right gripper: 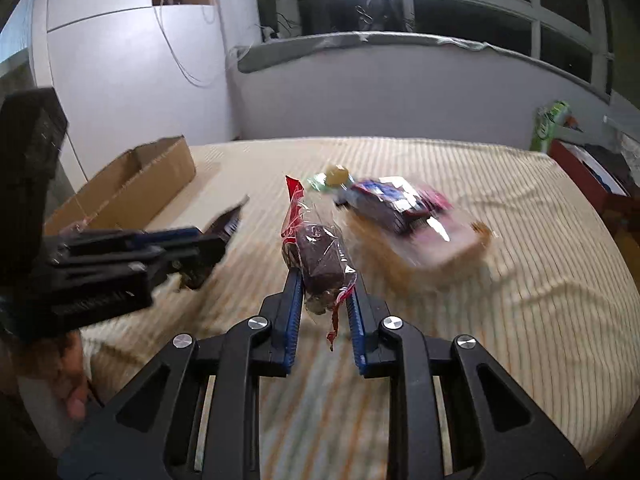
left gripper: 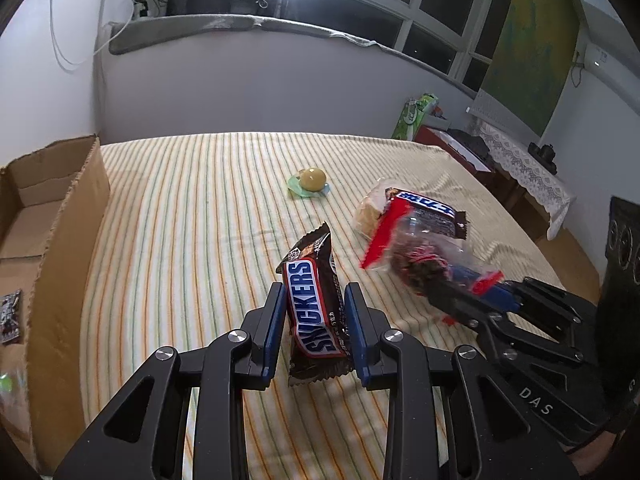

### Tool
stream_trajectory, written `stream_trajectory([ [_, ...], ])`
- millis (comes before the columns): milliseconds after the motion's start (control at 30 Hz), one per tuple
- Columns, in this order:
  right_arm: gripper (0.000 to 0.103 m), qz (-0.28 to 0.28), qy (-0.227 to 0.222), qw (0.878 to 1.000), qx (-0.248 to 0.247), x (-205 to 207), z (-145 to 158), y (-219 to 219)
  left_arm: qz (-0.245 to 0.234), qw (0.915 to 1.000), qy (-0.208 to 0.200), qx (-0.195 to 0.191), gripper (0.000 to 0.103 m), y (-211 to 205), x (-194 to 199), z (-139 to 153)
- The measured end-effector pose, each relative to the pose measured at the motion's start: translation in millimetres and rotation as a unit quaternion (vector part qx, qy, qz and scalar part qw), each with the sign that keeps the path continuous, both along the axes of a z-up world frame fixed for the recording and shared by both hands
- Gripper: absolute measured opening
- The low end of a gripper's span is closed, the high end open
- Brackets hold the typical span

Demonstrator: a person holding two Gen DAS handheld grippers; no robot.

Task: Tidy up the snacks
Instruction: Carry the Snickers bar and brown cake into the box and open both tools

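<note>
Left gripper, clamped on the Snickers bar, has the cardboard box close on its left, nearer than the right gripper, which is clamped on the brown cake packet.

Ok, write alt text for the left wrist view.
The left gripper grips a Snickers bar above a striped bedspread. At right, the right gripper holds a clear-wrapped brown cake; a cardboard box stands at left.

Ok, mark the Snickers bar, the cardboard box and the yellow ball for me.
Snickers bar [left gripper: 316, 312]: left wrist view, on the white lettering of its wrapper.
cardboard box [left gripper: 68, 240]: left wrist view, on its near outer wall.
yellow ball [left gripper: 313, 179]: left wrist view, on its rounded front.
</note>
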State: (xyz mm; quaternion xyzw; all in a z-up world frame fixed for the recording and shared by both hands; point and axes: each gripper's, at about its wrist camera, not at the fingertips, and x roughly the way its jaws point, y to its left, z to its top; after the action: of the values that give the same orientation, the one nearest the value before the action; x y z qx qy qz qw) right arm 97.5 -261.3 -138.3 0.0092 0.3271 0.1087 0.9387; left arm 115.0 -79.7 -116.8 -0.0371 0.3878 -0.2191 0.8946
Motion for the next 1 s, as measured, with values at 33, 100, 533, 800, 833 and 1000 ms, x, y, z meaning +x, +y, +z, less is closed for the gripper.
stream_trajectory([
  [33,0.022,-0.007,-0.002,1.000,0.003,-2.3,0.1,-3.4,-0.002,1.0000,0.000,0.000,0.028,-1.5,-1.8,0.9],
  [100,0.022,-0.013,-0.009,1.000,0.004,-7.1,6.1,-6.5,-0.004,1.0000,-0.005,0.001,0.028,-4.6,-6.1,5.3],
  [533,0.022,-0.018,-0.152,0.988,-0.020,-65.3,124.7,8.2,-0.003,0.9873,-0.159,-0.001,0.028,3.6,-64.9,117.0],
  [800,0.022,0.008,-0.138,0.990,-0.040,-63.0,121.4,59.4,0.019,0.9830,-0.182,-0.017,0.028,42.2,-80.9,123.6],
  [833,0.022,0.015,-0.137,0.990,-0.042,-61.1,120.6,68.5,0.026,0.9826,-0.183,-0.018,0.028,48.8,-81.6,122.8],
  [1000,0.022,0.064,-0.128,0.989,-0.042,-48.5,112.7,121.1,0.067,0.9812,-0.180,-0.018,0.028,90.8,-81.8,118.3],
])
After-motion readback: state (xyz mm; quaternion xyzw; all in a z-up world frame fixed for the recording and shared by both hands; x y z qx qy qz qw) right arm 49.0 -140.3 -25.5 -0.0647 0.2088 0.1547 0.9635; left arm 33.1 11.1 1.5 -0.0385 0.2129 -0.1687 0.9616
